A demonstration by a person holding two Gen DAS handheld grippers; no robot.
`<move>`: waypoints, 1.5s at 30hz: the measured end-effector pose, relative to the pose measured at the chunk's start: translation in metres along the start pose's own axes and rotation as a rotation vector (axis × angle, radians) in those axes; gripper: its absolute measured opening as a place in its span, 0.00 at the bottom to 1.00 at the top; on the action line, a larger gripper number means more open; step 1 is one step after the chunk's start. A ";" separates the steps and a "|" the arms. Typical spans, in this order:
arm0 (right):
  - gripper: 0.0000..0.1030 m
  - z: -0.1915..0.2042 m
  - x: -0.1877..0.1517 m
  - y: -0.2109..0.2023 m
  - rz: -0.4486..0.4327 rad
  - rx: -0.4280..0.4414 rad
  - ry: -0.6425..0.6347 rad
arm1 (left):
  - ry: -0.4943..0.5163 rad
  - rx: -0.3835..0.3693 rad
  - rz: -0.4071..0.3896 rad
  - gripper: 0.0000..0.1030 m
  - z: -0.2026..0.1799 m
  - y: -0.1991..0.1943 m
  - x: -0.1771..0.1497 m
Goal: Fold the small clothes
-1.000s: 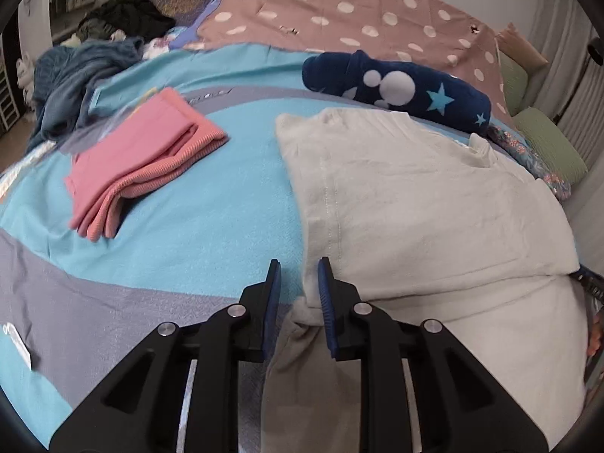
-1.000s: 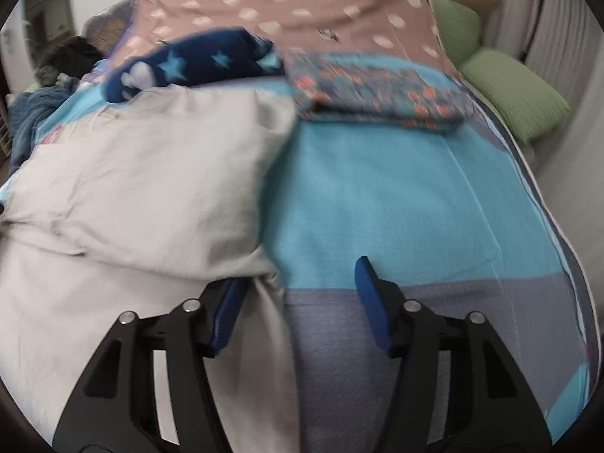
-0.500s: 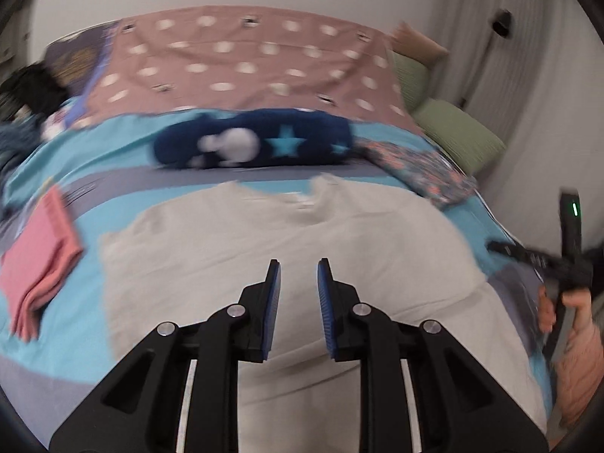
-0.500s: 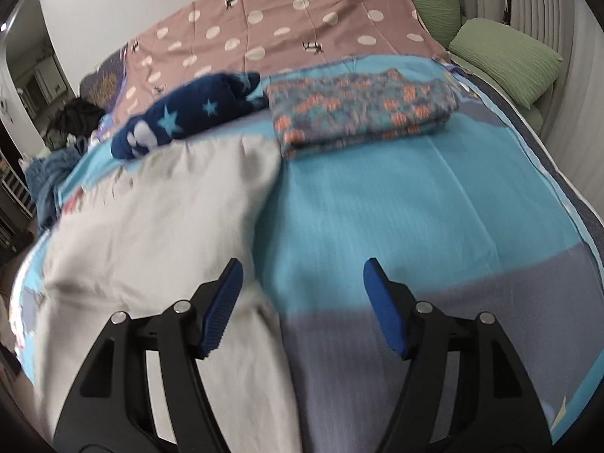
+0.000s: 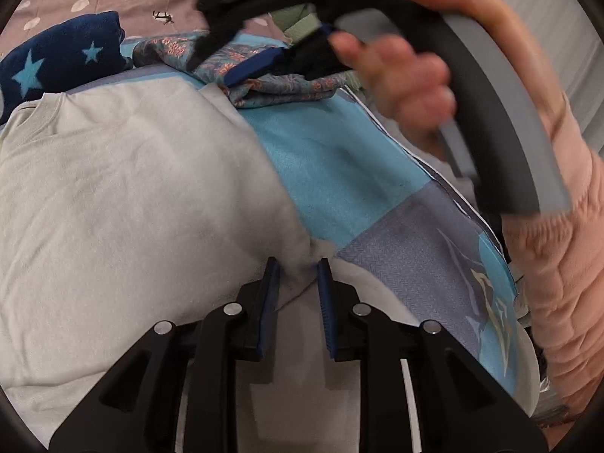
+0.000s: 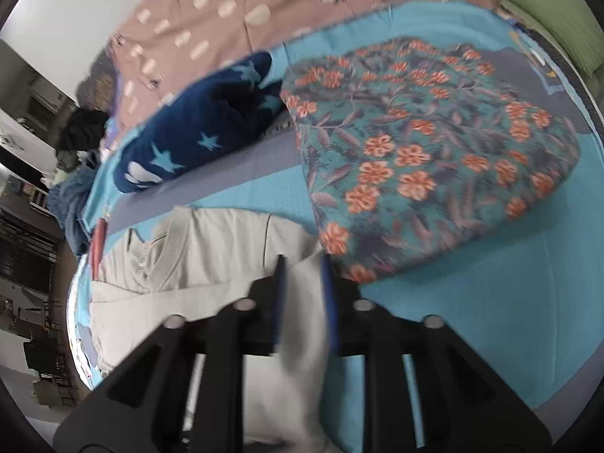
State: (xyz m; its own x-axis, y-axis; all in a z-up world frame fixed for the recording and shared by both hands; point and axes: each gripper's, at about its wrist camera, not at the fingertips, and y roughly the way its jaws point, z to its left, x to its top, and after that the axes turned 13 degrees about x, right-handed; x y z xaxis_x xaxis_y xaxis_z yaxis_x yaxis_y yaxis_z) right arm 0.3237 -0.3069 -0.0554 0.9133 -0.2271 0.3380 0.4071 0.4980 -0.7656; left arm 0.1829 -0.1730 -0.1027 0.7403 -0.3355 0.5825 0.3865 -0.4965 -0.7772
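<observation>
The white shirt [image 5: 143, 196] lies spread on the bed [image 5: 332, 166], its right edge towards the bed's right side; the left tool [image 5: 298, 275] pinches that edge lower down and the right tool [image 6: 302, 268] pinches it near the shoulder. The thin cloth could slip from either narrow grip and spoil the fold; the right tool sits just beside the folded flowered cloth [image 6: 434, 143] and could drag it. One shirt, one flowered cloth, one navy starred bundle [image 6: 196, 128], two tools.

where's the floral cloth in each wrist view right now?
Left wrist: floral cloth upper centre, partly behind the right gripper.
Right wrist: it fills the upper right, just past the fingers.
Shared landmark: navy star blanket, left of it in both.
</observation>
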 end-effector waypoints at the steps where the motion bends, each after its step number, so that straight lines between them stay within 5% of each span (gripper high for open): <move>1: 0.39 0.003 0.003 0.006 0.024 -0.019 -0.003 | -0.022 -0.027 0.003 0.21 0.004 -0.001 0.001; 6: 0.58 0.036 0.006 0.032 0.154 -0.169 -0.134 | -0.071 -0.079 0.006 0.21 0.015 0.000 -0.004; 8: 0.58 0.048 -0.001 0.045 0.208 -0.280 -0.238 | -0.055 -0.062 -0.001 0.21 0.011 0.000 -0.004; 9: 0.49 0.051 -0.006 0.051 0.225 -0.354 -0.274 | -0.048 -0.055 -0.004 0.21 0.009 0.000 -0.005; 10: 0.29 0.051 -0.011 0.054 0.236 -0.413 -0.297 | -0.041 -0.047 -0.007 0.21 0.007 -0.001 -0.005; 12: 0.24 0.051 -0.019 0.050 0.236 -0.450 -0.340 | -0.033 -0.038 -0.011 0.21 0.004 -0.002 -0.007; 15: 0.01 0.044 -0.022 0.029 0.165 -0.559 -0.367 | -0.032 -0.036 -0.011 0.21 0.002 -0.001 -0.006; 21: 0.02 0.026 -0.036 -0.018 0.018 -0.339 -0.297 | -0.024 -0.027 -0.016 0.21 -0.004 0.002 -0.004; 26: 0.04 0.041 -0.067 -0.016 0.024 -0.212 -0.371 | -0.014 -0.004 -0.036 0.21 0.000 -0.008 -0.002; 29: 0.07 0.022 -0.081 0.002 0.059 -0.427 -0.401 | 0.021 0.048 -0.073 0.21 0.005 -0.031 -0.007; 31: 0.11 0.006 -0.090 -0.006 0.022 -0.449 -0.373 | 0.021 0.101 -0.106 0.21 0.019 -0.054 -0.014; 34: 0.18 -0.001 -0.108 -0.040 -0.053 -0.260 -0.297 | -0.052 0.254 -0.153 0.29 0.068 -0.096 -0.030; 37: 0.29 0.015 -0.141 -0.061 -0.110 -0.145 -0.362 | -0.178 0.447 -0.185 0.33 0.122 -0.137 -0.050; 39: 0.40 0.030 -0.166 -0.062 -0.110 -0.086 -0.423 | -0.308 0.498 -0.210 0.36 0.153 -0.165 -0.067; 40: 0.51 0.035 -0.177 -0.057 -0.100 -0.087 -0.444 | -0.380 0.504 -0.230 0.39 0.167 -0.180 -0.080; 42: 0.57 0.037 -0.191 -0.039 -0.062 -0.187 -0.457 | -0.440 0.552 -0.226 0.50 0.187 -0.192 -0.096; 43: 0.58 0.032 -0.194 -0.025 -0.044 -0.268 -0.450 | -0.445 0.624 -0.200 0.52 0.195 -0.192 -0.105; 45: 0.65 0.026 -0.198 -0.021 -0.092 -0.269 -0.431 | -0.471 0.798 -0.078 0.52 0.211 -0.181 -0.121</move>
State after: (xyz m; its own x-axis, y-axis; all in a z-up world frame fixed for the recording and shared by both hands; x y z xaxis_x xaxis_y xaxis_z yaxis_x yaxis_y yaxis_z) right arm 0.1345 -0.2508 -0.0920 0.8160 0.1340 0.5623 0.5222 0.2462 -0.8165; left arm 0.1393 0.1266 -0.0834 0.7757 0.1222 0.6192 0.5791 0.2522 -0.7752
